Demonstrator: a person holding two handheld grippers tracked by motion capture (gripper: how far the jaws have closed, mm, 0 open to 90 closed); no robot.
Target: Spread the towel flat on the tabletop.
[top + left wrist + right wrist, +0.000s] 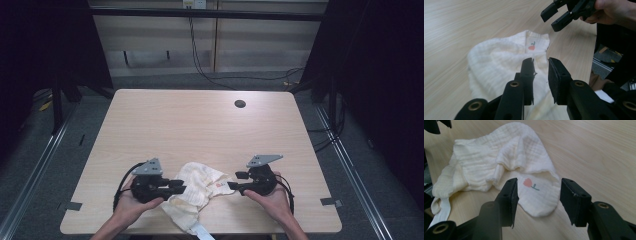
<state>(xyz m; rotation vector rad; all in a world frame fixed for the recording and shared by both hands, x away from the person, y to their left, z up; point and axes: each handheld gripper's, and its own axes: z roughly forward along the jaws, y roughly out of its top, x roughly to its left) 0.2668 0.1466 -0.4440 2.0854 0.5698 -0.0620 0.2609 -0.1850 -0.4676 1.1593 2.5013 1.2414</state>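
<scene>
You have a crumpled cream muslin cloth lying on the wooden table near its front edge, between your two hands, with one end trailing over that edge. A small pink flower print sits on the flat corner that points toward your right side.

Your left gripper rests at the cloth's left side; in the left gripper view its jaws stand a little apart over the fabric and hold nothing.

Your right gripper sits just beside the printed corner. In the right gripper view its jaws are spread wide, one on each side of that corner, and they grip nothing. Whether the jaw tips touch the cloth you can't tell.
</scene>
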